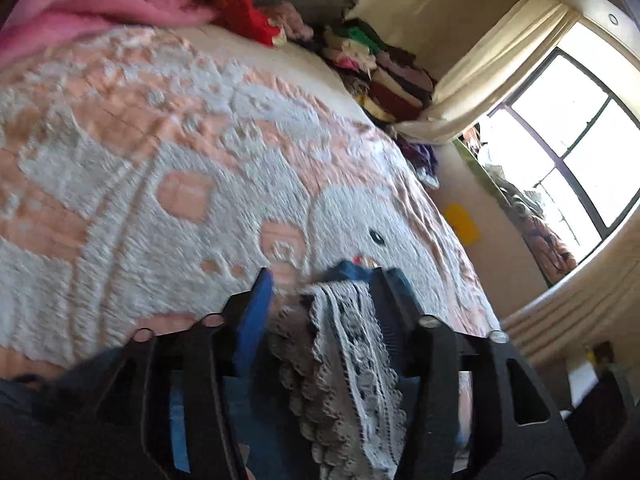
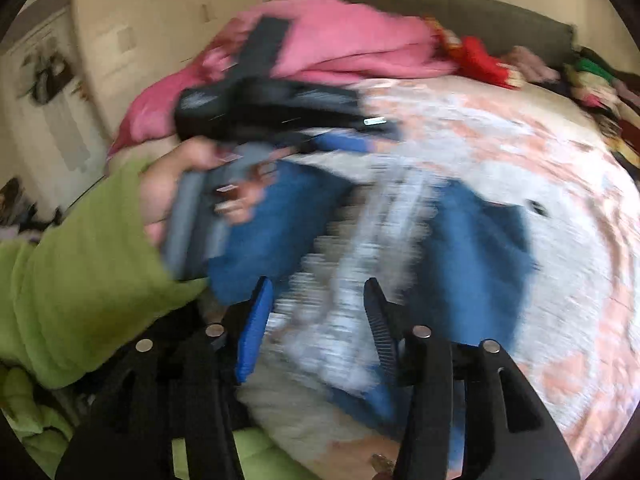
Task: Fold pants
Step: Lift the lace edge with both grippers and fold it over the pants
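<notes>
Pants (image 2: 472, 256) lie on the bed (image 1: 120, 152); both your left gripper (image 1: 320, 284) and right gripper (image 2: 318, 292) look released, though blurred. Smooth the fold flat.

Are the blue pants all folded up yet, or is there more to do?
Partly done, it seems. The blue pants lie bunched in a short bundle on the bed blanket, lace trim on top. Both the left gripper and right gripper are open around the lace. Left: tidying and perhaps one more fold; blur hides the edges.

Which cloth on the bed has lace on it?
The blue pants do: a pale lace strip runs down them. The pink blanket behind is plain.
</notes>
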`<state>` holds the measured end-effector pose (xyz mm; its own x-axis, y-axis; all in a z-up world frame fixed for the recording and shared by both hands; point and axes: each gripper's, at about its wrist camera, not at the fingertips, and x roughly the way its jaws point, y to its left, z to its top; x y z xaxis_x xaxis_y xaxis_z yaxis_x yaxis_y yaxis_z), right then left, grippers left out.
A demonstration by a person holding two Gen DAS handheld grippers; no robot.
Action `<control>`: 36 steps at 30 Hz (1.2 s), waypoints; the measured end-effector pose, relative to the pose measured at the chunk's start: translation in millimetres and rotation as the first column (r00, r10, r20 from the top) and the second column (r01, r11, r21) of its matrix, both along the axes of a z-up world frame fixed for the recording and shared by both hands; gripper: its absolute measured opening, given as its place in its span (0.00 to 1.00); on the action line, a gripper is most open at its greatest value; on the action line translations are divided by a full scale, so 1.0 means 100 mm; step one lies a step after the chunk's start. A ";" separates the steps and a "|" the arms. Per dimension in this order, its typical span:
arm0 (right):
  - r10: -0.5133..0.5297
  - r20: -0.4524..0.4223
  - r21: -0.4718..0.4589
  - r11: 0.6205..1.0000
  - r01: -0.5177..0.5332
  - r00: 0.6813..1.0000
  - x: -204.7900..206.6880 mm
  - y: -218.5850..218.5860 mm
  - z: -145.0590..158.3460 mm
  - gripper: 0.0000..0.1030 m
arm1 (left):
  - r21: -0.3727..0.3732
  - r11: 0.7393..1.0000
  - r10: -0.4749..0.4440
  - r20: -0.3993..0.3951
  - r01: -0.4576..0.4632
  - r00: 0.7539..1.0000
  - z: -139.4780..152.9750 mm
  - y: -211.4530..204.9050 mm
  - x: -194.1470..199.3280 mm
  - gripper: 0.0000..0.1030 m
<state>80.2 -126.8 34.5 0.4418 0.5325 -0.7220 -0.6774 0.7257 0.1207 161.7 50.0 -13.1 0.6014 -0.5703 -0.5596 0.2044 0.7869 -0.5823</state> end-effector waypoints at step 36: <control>0.224 -0.026 -0.105 0.969 -0.225 0.974 -0.45 0.31 -0.33 0.38 | 0.271 0.962 -0.019 0.010 0.016 1.000 -0.12 -0.40 -0.05 0.17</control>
<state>35.3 -96.0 1.4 0.3094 0.5367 -0.7850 -0.8234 0.5641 0.0612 156.7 9.9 -25.2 0.6003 -0.4090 -0.6873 0.2256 0.9110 -0.3452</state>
